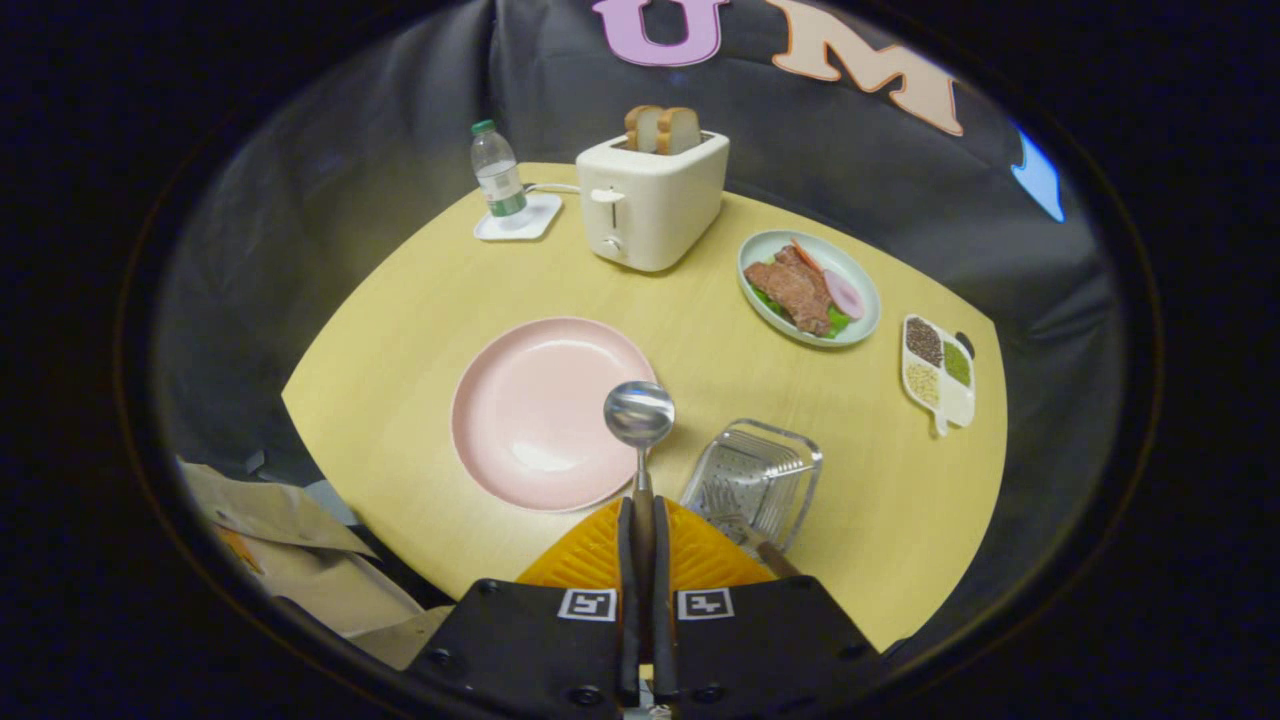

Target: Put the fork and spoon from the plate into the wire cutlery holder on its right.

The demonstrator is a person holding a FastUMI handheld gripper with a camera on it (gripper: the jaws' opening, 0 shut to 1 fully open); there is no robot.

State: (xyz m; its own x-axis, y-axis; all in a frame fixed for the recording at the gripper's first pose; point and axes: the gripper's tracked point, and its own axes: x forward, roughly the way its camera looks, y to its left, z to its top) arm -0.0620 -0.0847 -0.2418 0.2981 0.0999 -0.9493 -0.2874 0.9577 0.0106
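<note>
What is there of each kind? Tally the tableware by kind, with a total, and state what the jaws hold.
Plates: 2, pink plate, food plate
Spoon: 1, gripped in the closed jaws of the gripper
Fork: 1, in the holder
Divided dish: 1
Total: 5

No legible text, brand or number found on any item. The water bottle (pixel 497 172), at the far left of the table, carries a label too small to make out. 2 square black-and-white coded markers (pixel 586 604) sit on the body of the gripper (pixel 641 520), 1 either side of its fingers; they carry patterns, not characters.
</note>
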